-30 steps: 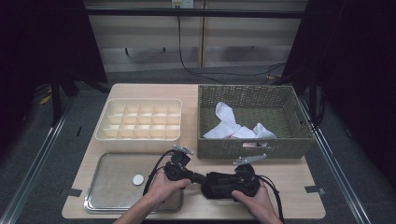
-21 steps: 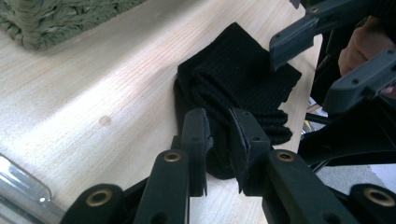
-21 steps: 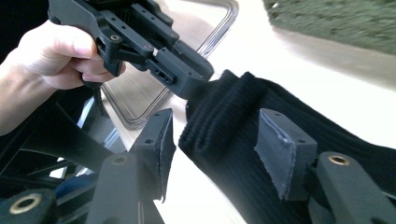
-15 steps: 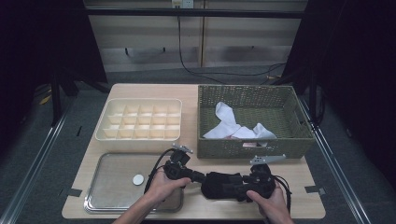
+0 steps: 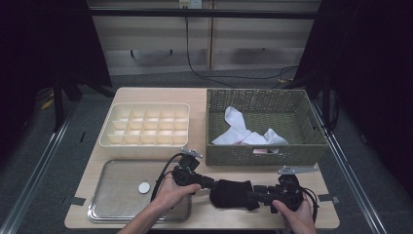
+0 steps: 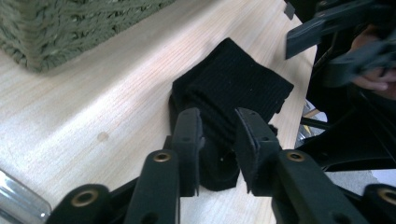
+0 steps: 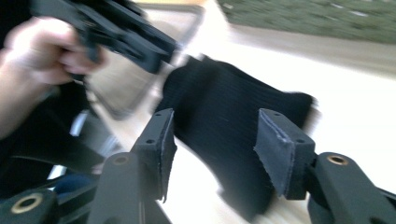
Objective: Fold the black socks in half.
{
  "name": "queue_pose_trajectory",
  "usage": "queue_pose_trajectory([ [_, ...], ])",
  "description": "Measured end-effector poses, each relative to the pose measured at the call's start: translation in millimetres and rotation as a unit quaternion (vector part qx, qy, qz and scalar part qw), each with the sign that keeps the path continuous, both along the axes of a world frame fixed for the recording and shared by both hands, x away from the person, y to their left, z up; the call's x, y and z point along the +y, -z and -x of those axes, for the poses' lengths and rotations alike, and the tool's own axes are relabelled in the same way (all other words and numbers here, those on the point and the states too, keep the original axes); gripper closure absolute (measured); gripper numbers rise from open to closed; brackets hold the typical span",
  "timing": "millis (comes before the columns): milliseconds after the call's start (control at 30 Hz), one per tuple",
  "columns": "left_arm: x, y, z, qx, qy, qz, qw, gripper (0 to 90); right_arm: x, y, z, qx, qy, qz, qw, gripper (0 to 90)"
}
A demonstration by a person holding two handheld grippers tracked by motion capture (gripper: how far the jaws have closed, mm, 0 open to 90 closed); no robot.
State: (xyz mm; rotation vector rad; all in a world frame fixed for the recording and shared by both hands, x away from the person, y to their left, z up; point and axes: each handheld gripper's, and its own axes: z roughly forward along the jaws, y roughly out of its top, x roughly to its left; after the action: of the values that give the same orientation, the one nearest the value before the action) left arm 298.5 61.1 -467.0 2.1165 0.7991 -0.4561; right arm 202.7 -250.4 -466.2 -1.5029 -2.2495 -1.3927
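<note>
Left tongs [image 6: 218,140] just easing apart — loose around the black cloth [image 6: 231,88]; right tongs [image 7: 215,144] released.

I see a black ribbed knit cloth [image 6: 233,88], matt and soft, on my pale wood-grain table [image 5: 199,97]. The basket [image 5: 265,151] looks like rough woven olive fibre and holds white cloth [image 5: 238,126]. The divided box [image 5: 146,127] is smooth cream plastic; the tray [image 5: 117,195] is shiny metal. My gripper pads [image 7: 275,144] are matt, slightly frayed.
</note>
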Motion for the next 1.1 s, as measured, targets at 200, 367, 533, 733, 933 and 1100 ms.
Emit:
queue_pose_trajectory([
  [200,-7.5,1.1,-3.3,0.002,-0.004,-0.002,1.0000,63.8,-7.5,12.8,0.3,0.013,0.025,0.022,0.9994,59.1],
  [367,-13.1,3.9,-11.3,0.009,-0.009,-0.006,0.9999,56.1,-4.1,21.2,-0.7,0.026,0.029,0.032,0.9987,53.1],
  [533,-17.9,11.8,-14.3,0.026,-0.017,-0.016,0.9994,50.3,2.2,27.8,0.6,0.044,0.021,0.051,0.9975,47.2],
  [733,-27.1,22.9,-6.3,0.017,0.007,-0.049,0.9986,47.2,6.2,30.4,2.5,0.047,0.010,0.039,0.9981,46.9],
  [933,-24.8,25.4,0.7,-0.010,0.022,-0.068,0.9974,57.8,11.7,31.2,3.5,0.058,-0.005,0.023,0.9980,50.7],
  [1100,-26.3,27.4,5.2,-0.010,0.014,-0.057,0.9982,70.0,12.8,31.1,2.5,0.066,0.001,-0.003,0.9978,57.4],
])
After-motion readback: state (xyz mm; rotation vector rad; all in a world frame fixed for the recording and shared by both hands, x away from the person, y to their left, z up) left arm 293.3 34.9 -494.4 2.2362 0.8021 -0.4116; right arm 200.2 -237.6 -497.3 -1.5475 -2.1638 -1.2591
